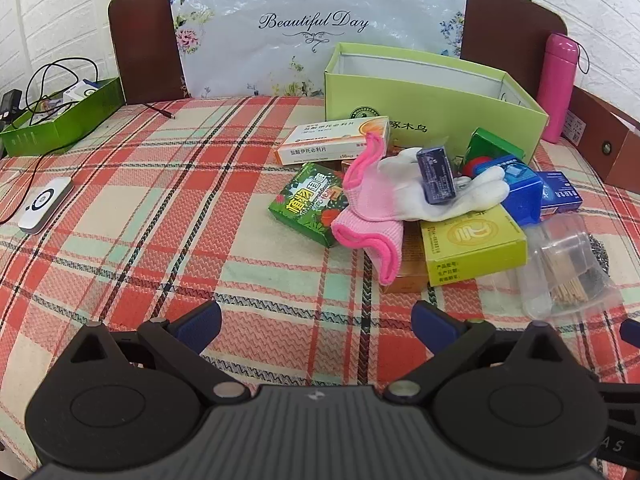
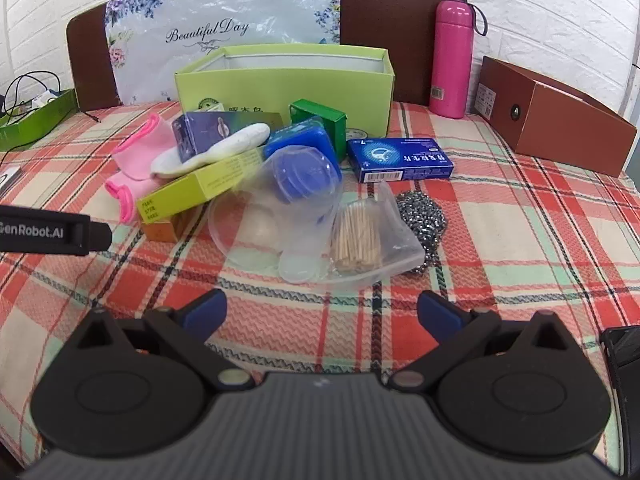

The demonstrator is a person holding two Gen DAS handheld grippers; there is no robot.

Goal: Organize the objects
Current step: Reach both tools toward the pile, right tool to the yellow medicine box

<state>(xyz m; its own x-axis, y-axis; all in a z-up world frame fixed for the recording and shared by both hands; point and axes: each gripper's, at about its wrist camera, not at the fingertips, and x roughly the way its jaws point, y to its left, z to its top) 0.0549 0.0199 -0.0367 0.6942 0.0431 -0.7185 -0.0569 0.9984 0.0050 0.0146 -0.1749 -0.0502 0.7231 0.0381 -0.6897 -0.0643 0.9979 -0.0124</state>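
"Beautiful Day" on floral bag (image 1: 316,24); "GenRobot.AI" on left tool (image 2: 44,232).

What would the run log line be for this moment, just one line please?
phase: before first pick | left tongs: open, empty | right tongs: open, empty | pile: gloves, boxes, toothpick bag | green open box: behind pile

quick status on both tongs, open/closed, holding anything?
Left tongs: open, holding nothing, above the plaid cloth.
Right tongs: open, holding nothing.
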